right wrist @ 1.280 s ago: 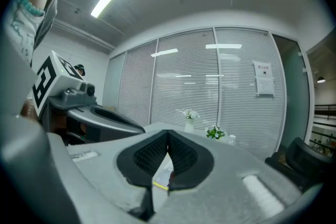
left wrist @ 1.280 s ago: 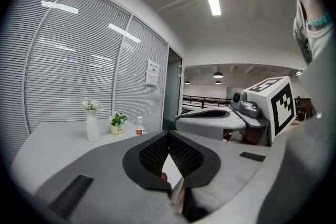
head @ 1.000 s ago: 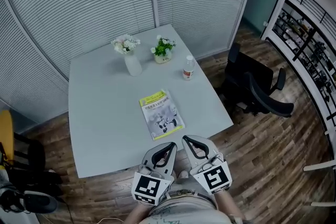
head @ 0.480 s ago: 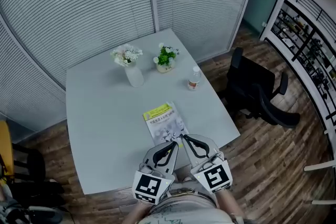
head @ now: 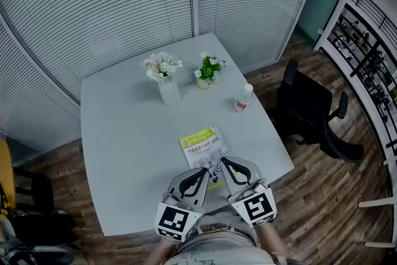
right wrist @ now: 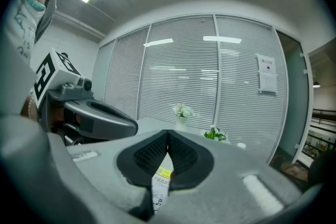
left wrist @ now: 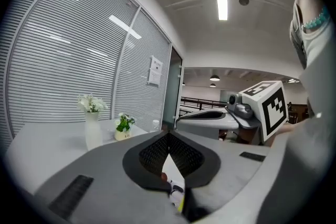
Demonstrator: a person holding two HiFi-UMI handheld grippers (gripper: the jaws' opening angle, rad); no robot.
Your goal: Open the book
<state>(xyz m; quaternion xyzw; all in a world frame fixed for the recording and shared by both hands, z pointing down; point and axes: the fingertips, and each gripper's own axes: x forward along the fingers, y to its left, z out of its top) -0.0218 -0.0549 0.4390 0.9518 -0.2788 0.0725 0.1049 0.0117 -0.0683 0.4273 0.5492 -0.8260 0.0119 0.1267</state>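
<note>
The book (head: 201, 144) lies closed on the grey desk (head: 124, 146), near the front edge, its yellow band at the far end; the left tool (head: 204, 170) and the right tool (head: 224, 162) are side by side over its near end; both are clenched, with nothing between the jaws; a vase (head: 169, 94), a plant (head: 209, 70) and a bottle (head: 244, 99) stand farther back.

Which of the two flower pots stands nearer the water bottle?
The short pot of green leaves; the tall white vase stands farther left of the bottle.
</note>
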